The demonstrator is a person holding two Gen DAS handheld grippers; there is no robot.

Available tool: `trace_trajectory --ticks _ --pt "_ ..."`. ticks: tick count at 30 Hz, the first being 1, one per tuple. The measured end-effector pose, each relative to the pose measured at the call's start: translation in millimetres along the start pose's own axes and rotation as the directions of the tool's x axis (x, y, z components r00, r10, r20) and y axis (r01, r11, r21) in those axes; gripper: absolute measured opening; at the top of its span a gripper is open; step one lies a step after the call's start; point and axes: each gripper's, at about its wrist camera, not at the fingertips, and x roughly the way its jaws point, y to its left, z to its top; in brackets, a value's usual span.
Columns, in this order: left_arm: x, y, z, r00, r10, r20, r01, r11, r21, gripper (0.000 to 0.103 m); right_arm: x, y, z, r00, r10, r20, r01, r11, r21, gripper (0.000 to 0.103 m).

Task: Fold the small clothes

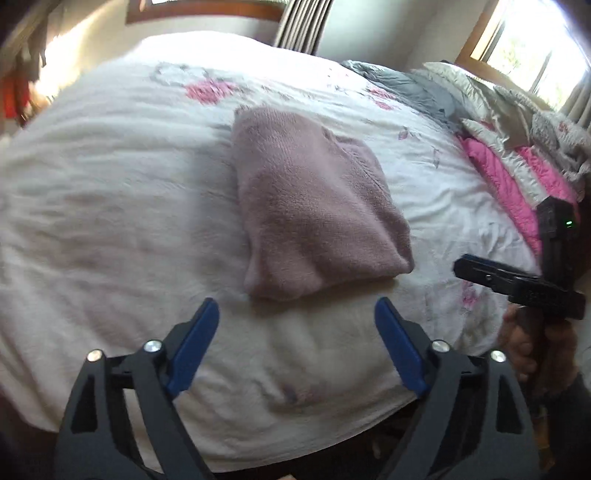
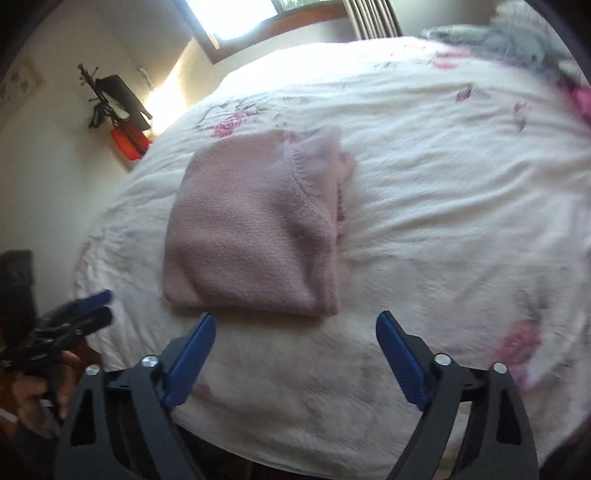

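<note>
A dusty pink knitted sweater (image 1: pixel 314 206) lies folded into a compact rectangle on the white floral bedspread (image 1: pixel 110 177). The same sweater (image 2: pixel 255 232) fills the middle of the right wrist view, its ribbed edge turned to the right. My left gripper (image 1: pixel 297 314) hovers open just short of the sweater's near edge, nothing between its blue pads. My right gripper (image 2: pixel 295 326) is open too, held above the near edge of the fold. The right gripper's body (image 1: pixel 517 284) shows at the right of the left wrist view, held by a hand. The left gripper (image 2: pixel 96 306) appears blurred at the far left.
A heap of clothes and quilts, pink (image 1: pixel 517 177) and grey (image 1: pixel 424 88), lies at the bed's right side. A coat rack with a dark bag and something red (image 2: pixel 125 136) stands by the wall on the left. Windows and curtains (image 1: pixel 299 22) are behind the bed.
</note>
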Motion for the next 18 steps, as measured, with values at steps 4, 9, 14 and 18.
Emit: trace_trajectory --ticks 4,9,14,18 --pt "-70.7 -30.9 -7.0 0.978 0.182 0.102 -0.184 0.983 0.014 0.099 -72.0 40.4 -22.7 0.964 -0.219 0.148 0.237 0.964 -0.123 0.099" --pt "-140.4 -49.0 -0.9 0.977 0.173 0.121 -0.167 0.984 -0.058 0.100 -154.5 56.9 -20.0 0.973 -0.119 0.200 0.131 0.990 -0.044 0.099" --pt "-185.0 -57.9 1.8 0.983 0.156 0.093 -0.150 0.986 -0.066 0.100 -179.4 75.0 -17.3 0.979 -0.149 0.139 0.155 0.988 -0.029 0.099" --pt "-206.9 -69.4 -12.7 0.986 0.134 0.100 -0.126 0.989 -0.082 0.100 -190.5 99.0 -33.8 0.964 -0.229 0.136 0.241 0.967 -0.077 0.099"
